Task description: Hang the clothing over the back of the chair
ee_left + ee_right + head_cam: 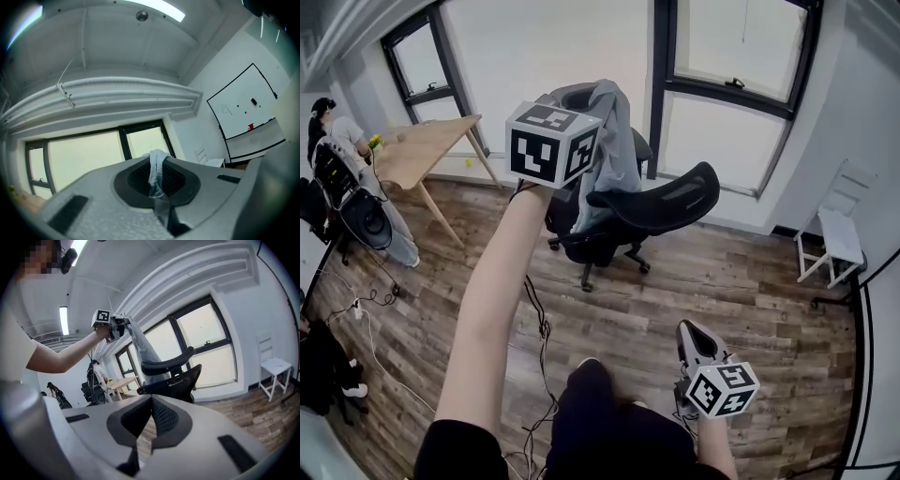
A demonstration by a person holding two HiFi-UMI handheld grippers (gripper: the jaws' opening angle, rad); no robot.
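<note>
The left gripper (157, 187) clenches the grey clothing (614, 150) above the chair (666, 202), likely to clear its back. The right gripper (689, 333), well short of the chair, is closed and empty.

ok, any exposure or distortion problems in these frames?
Head view: windows blown out white, chair readable. Left gripper view: heavy fisheye, dark corner vignette, ceiling lamp glaring, clothing sharp. Right gripper view: window frames bent by the lens, chair backlit and dark.
</note>
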